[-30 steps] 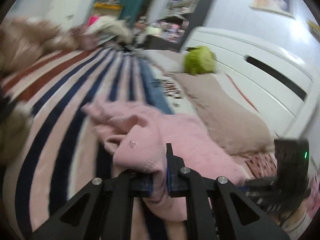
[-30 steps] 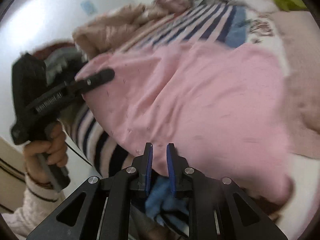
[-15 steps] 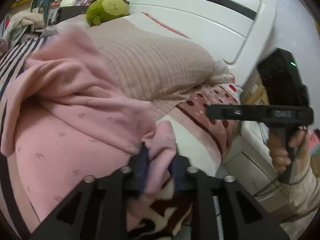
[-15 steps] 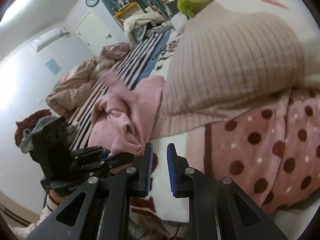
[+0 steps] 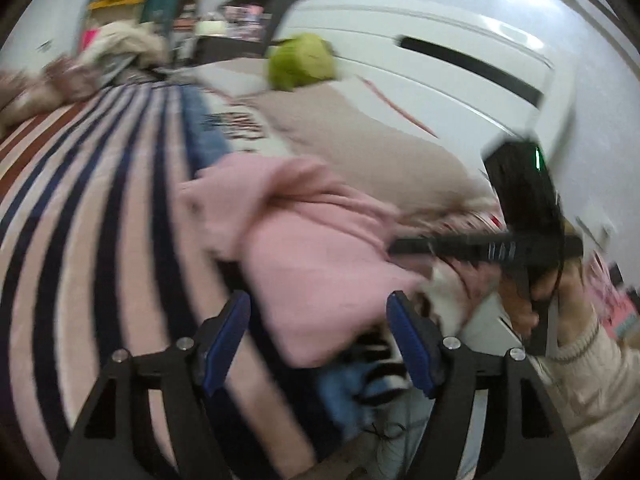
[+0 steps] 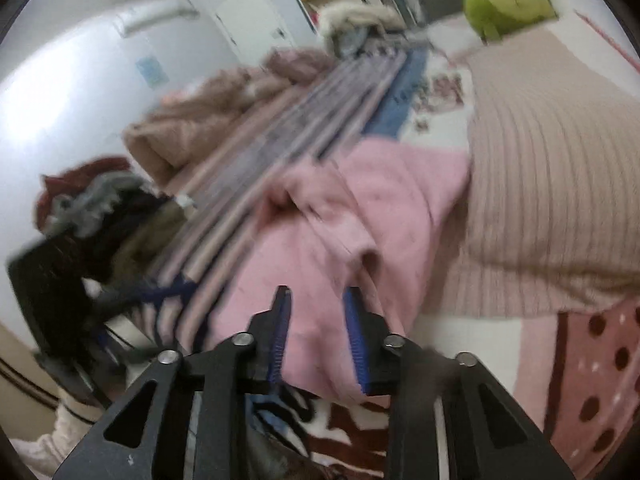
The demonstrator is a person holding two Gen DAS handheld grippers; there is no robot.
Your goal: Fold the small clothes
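A small pink garment (image 5: 316, 248) lies crumpled on the striped bedspread (image 5: 100, 208) near the bed's front edge; it also shows in the right wrist view (image 6: 360, 224). My left gripper (image 5: 318, 320) is open and empty, its jaws wide apart just before the garment's near edge. My right gripper (image 6: 318, 328) is open, its jaws partly apart over the garment's front edge, the cloth showing between them. The right gripper also appears side-on in the left wrist view (image 5: 480, 246), at the garment's right side.
A beige knitted blanket (image 6: 552, 200) lies right of the garment, a polka-dot cloth (image 6: 592, 376) at the front right. A green plush toy (image 5: 300, 62) sits by the white headboard (image 5: 460, 60). Piled clothes (image 6: 192, 132) lie at the far left of the bed.
My left gripper has let go of the pink garment and opened wide. My right gripper has opened partly and moved over the garment's front edge. Both views are blurred by motion.
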